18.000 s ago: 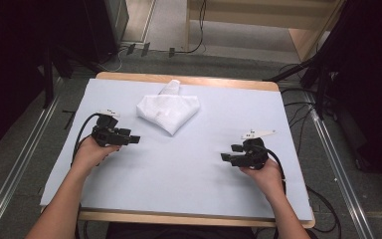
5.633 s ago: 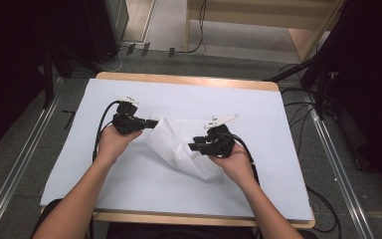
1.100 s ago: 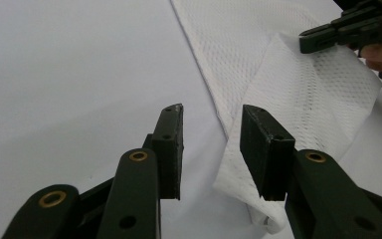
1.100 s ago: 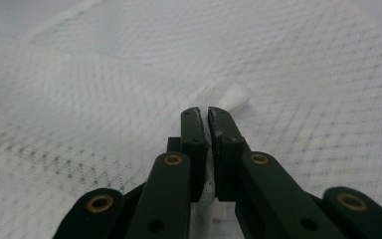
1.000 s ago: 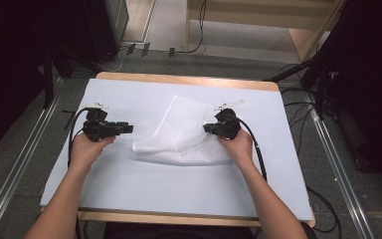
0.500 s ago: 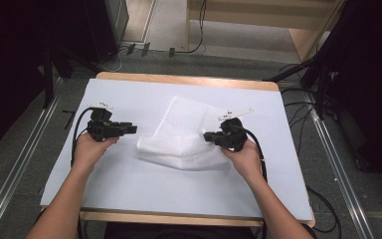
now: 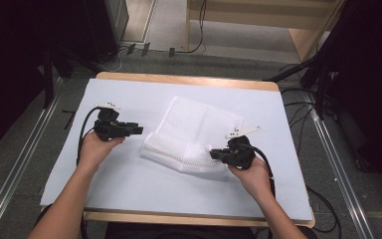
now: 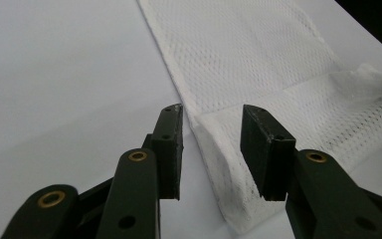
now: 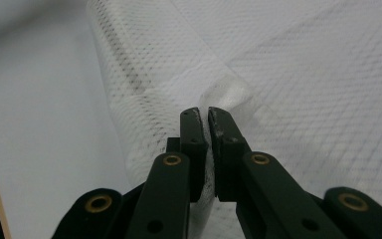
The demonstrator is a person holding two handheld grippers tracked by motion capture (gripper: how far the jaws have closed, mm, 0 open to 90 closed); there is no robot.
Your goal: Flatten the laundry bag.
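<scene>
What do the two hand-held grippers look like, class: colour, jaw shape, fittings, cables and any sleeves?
Both the left gripper and the right gripper are black, each with two flat, blocky jaws on slim arms fixed by brass-coloured rivets. A pale three-cornered plate sits on top of each, and a black cable loops back from each body. The forearms are bare: no sleeves or gloves.

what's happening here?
A person is working a white mesh cloth on a white-covered table with two handheld grippers. The right gripper is shut on a pinch of the cloth at its near right corner. The left gripper sits at the cloth's left edge, jaws open and gripping nothing.
</scene>
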